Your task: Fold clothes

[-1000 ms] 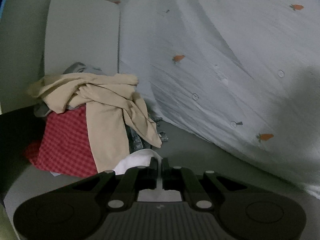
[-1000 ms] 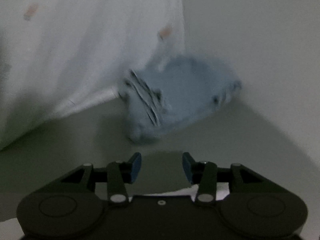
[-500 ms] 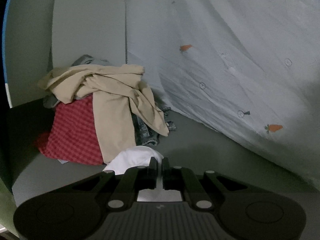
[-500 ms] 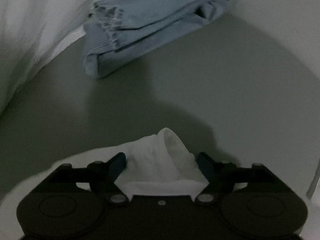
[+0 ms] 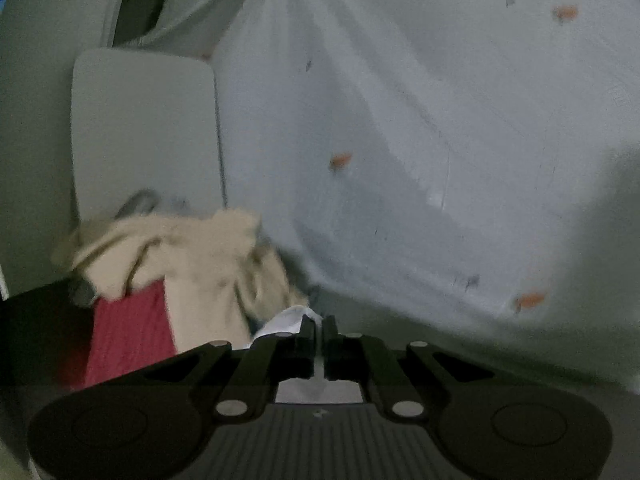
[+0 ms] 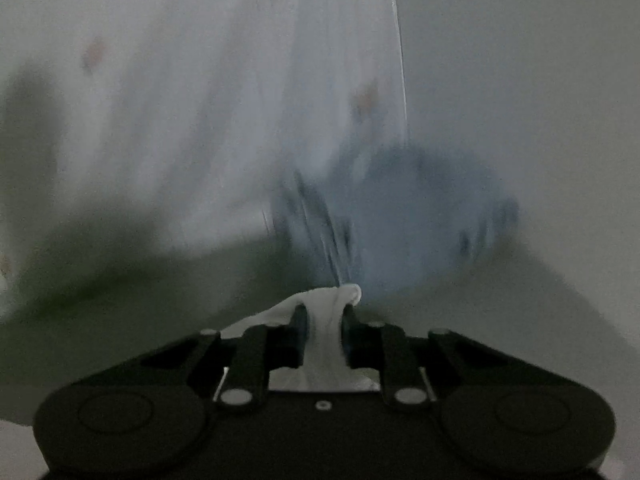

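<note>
A white garment (image 5: 286, 320) bunches just past the tips of my left gripper (image 5: 318, 330), which is shut on a thin fold of it. In the right wrist view the same white garment (image 6: 326, 320) runs as a thick strip between the fingers of my right gripper (image 6: 324, 316). Its jaws are closing and the pads press on the cloth. Left of the left gripper lies a pile of clothes with a beige garment (image 5: 200, 264) over a red checked one (image 5: 128, 336). Folded blue jeans (image 6: 404, 216), blurred, lie ahead of the right gripper.
A pale sheet with small orange carrot prints (image 5: 440, 128) hangs across the back in both views. A light cushion (image 5: 144, 132) stands behind the pile. The grey seat surface (image 6: 140, 300) stretches between the grippers and the jeans. A plain wall (image 6: 520, 80) is at the right.
The right gripper stood open around the white garment half a second ago. It has now closed on it and risen. The left gripper rose, still holding the cloth.
</note>
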Tool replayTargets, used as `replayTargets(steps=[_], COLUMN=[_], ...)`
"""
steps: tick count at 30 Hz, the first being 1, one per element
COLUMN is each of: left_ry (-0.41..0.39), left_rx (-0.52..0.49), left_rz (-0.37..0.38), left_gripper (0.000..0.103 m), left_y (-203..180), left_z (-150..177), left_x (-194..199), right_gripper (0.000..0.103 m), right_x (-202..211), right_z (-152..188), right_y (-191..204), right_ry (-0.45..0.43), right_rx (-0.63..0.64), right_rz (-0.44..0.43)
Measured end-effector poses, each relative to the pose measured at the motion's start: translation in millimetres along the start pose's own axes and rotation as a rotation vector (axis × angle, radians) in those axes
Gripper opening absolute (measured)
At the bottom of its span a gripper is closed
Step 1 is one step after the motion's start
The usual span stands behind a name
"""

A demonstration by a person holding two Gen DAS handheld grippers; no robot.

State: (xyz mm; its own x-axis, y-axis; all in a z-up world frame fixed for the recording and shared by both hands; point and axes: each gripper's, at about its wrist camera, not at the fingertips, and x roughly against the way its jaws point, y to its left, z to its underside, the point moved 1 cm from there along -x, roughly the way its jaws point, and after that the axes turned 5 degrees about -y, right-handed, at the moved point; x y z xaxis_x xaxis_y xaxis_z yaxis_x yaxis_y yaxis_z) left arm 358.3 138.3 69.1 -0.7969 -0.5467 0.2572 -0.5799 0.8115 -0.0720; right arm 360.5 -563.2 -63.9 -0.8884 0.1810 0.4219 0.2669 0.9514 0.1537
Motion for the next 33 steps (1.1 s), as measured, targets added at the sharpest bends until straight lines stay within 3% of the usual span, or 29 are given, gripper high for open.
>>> replayTargets(steps=[4,7,11,18,23,26,29,33], left_ry=[-0.086,-0.150,-0.164,-0.020,0.023,0.014,-0.018,-0.047], left_rx=[-0.024,-0.013,-0.018,-0.016,-0.079,-0.093,-0.099,-0.084], left_rz=[0.033,0.010,-0.088,-0.177,-0.170,-0.150,-0.121,-0.105], left_gripper=[0.004,0.004,0.004,0.004,0.004,0.004,0.004,0.005], left_y=[11.4,21.7,40.6,75.7,75.6,62.2,39.7,-6.8], left_z=[-31.4,-44.8,-36.8,-8.5,-6.8,-14.1,-27.7,-37.8], left_x=[9.7,18.7,23.4,1.6,-38.2,-81.0,-139.3,-244.3], right_gripper=[0.018,0.018,0.018,0.018,0.018,0.018,0.018,0.018], right_x=[58.0,90.0,103.0,92.4,47.0,3.3,-56.7,-174.6], right_z=[-64.0,-83.6,-72.5,-51.1,-66.4,-88.6,-118.3,-147.1], right_y=[10.2,9.1,5.4,7.6,54.1,78.6,99.9,135.9], right_ry=[-0.259,-0.366,-0.383,-0.311,-0.275,-0.280,-0.279,-0.239], right_rx=[-0.042,-0.067,-0.113,-0.169,0.006,0.037,0.049,0.087], right_rz=[-0.033,0.007,0.093,0.182,0.205,0.193,0.148,0.129])
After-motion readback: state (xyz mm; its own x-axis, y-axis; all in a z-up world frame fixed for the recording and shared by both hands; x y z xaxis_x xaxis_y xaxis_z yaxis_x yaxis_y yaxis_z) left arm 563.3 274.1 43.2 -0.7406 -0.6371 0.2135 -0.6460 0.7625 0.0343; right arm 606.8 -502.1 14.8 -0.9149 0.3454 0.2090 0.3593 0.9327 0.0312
